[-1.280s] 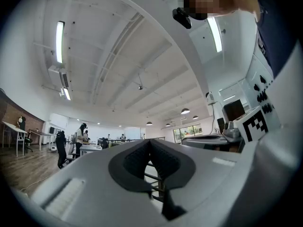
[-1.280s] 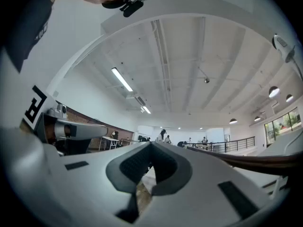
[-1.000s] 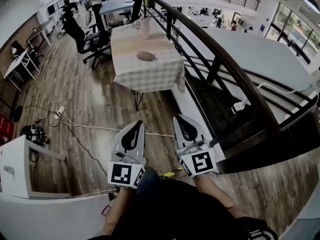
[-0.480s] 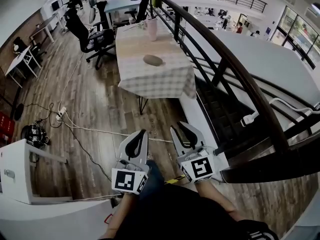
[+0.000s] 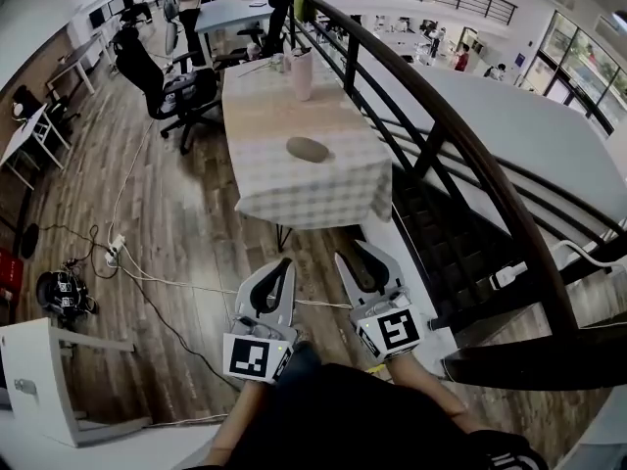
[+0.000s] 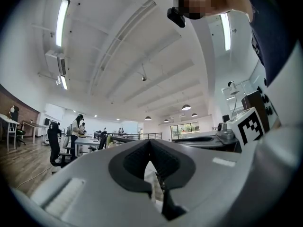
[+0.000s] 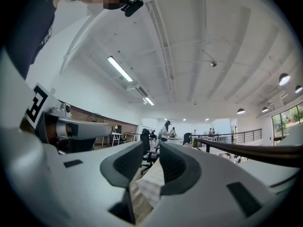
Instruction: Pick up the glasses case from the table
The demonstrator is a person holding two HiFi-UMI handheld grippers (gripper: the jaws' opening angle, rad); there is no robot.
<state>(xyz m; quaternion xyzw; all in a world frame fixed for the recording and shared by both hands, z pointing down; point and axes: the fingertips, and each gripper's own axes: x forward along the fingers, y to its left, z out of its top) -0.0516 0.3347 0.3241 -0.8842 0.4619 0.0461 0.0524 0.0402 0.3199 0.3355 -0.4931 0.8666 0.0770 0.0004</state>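
Note:
The glasses case (image 5: 308, 149), a dark oval, lies near the middle of the check-clothed table (image 5: 294, 189) ahead of me in the head view. Both grippers are held side by side well short of the table, over the wooden floor. My left gripper (image 5: 285, 262) (image 6: 150, 143) has its jaw tips touching and nothing in it. My right gripper (image 5: 353, 253) (image 7: 152, 148) shows a gap between its jaws, which are opening, with nothing between them. Through that gap I see the table's cloth edge (image 7: 152, 183).
A pale cup (image 5: 302, 74) stands at the table's far end. A black office chair (image 5: 167, 81) sits left of the table. A dark railing (image 5: 431, 116) and a stairwell (image 5: 441, 233) run along the right. Cables (image 5: 147, 272) cross the floor, and a white desk (image 5: 39, 360) stands at lower left.
The table and case have drawn nearer and lower in the head view as I moved forward with both grippers. The right jaws have parted.

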